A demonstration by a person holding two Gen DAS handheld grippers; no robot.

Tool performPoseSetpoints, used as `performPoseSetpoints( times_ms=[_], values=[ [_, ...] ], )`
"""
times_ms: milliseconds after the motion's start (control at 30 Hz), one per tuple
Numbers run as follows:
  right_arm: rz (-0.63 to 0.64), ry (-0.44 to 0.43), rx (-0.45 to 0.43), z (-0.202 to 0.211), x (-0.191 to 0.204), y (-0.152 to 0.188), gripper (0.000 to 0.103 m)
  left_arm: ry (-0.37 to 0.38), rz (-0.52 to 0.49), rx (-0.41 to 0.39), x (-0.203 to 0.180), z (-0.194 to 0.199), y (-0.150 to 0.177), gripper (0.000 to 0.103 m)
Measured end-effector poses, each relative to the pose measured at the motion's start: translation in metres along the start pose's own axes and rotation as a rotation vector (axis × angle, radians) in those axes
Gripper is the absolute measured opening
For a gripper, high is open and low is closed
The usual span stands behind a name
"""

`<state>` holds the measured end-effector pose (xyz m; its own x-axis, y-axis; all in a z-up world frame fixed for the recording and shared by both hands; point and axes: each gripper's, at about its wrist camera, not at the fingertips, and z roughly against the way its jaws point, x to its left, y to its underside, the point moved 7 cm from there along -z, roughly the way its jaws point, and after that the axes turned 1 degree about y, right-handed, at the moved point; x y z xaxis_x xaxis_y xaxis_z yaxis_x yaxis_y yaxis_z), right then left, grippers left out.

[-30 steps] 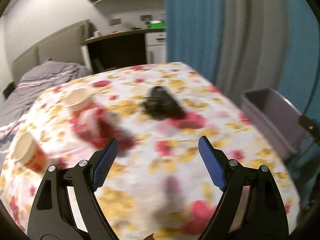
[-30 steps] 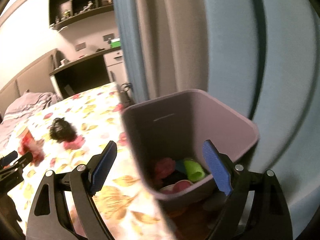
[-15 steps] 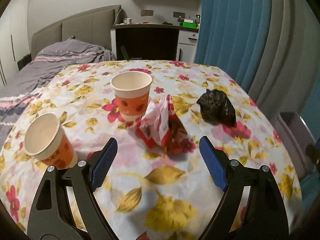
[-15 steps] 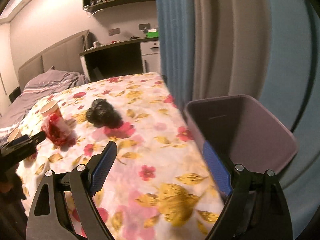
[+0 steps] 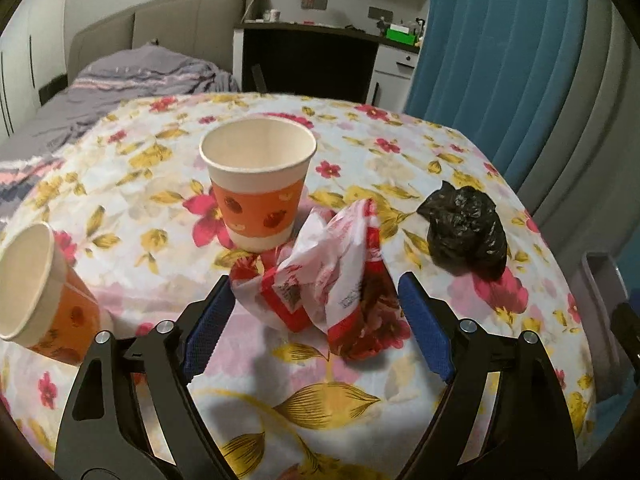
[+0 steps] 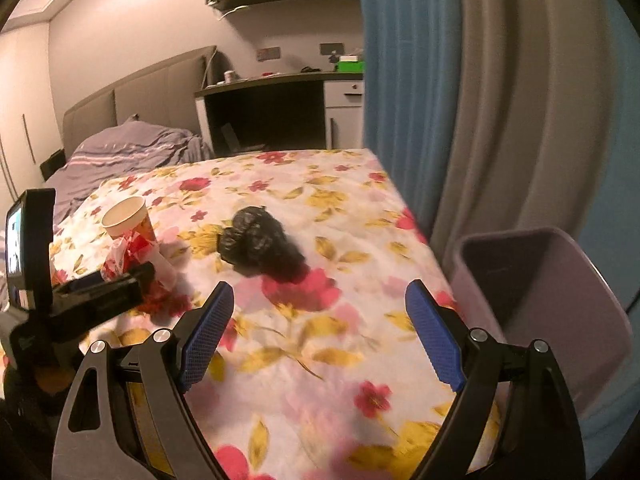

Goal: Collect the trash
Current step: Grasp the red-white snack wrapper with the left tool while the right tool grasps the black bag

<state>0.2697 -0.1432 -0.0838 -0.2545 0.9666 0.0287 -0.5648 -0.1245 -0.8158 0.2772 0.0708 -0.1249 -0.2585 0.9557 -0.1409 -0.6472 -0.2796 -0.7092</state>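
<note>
A crumpled red-and-white wrapper (image 5: 320, 268) lies on the floral tablecloth, just in front of my open left gripper (image 5: 316, 326), partly between the blue pads. Behind it stands an orange paper cup (image 5: 258, 184); a second cup (image 5: 36, 292) stands at the left. A crumpled black bag (image 5: 466, 234) lies to the right. In the right wrist view my open, empty right gripper (image 6: 320, 334) hovers over the table, the black bag (image 6: 260, 246) ahead of it. The wrapper (image 6: 128, 254), the cup (image 6: 128, 218) and the left gripper (image 6: 100, 288) show at the left.
A grey-purple bin (image 6: 544, 300) stands off the table's right edge, beside blue and grey curtains (image 6: 460, 100). Its rim shows in the left wrist view (image 5: 600, 280). A bed (image 5: 120, 84) and a dark desk (image 5: 312, 60) lie beyond the table.
My left gripper has moved forward to the wrapper, which now sits between its pads. My right gripper has swung left from over the bin to above the table.
</note>
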Motion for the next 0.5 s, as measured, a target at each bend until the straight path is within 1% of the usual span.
performPoseSetpoints(
  times_ms=[100, 133, 233, 267, 367, 400, 433, 500],
  values=[
    [0.012, -0.006, 0.016, -0.013, 0.007, -0.003, 0.085, 0.009, 0.000, -0.009, 0.000, -0.002, 0.000, 0.076],
    [0.017, -0.005, 0.020, -0.018, 0.009, -0.004, 0.085, 0.013, -0.003, -0.013, 0.000, -0.002, 0.000, 0.073],
    [0.040, -0.008, 0.029, -0.030, 0.018, -0.008, 0.085, 0.024, -0.007, -0.022, 0.001, -0.003, 0.000, 0.062],
    [0.050, -0.007, 0.030, -0.034, 0.021, -0.009, 0.085, 0.030, -0.008, -0.027, 0.002, -0.003, 0.001, 0.056],
    [0.064, -0.014, 0.037, -0.046, 0.029, -0.011, 0.085, 0.067, -0.013, -0.029, -0.001, -0.003, 0.000, 0.042],
    [0.066, -0.014, 0.045, -0.052, 0.031, -0.011, 0.084, 0.076, -0.015, -0.028, -0.002, -0.003, 0.001, 0.039],
    [0.066, -0.014, 0.052, -0.056, 0.032, -0.011, 0.081, 0.086, -0.014, -0.026, -0.003, -0.003, 0.001, 0.034],
    [0.066, -0.019, 0.071, -0.066, 0.035, -0.011, 0.078, 0.100, -0.010, -0.024, -0.003, -0.003, 0.001, 0.030]
  ],
)
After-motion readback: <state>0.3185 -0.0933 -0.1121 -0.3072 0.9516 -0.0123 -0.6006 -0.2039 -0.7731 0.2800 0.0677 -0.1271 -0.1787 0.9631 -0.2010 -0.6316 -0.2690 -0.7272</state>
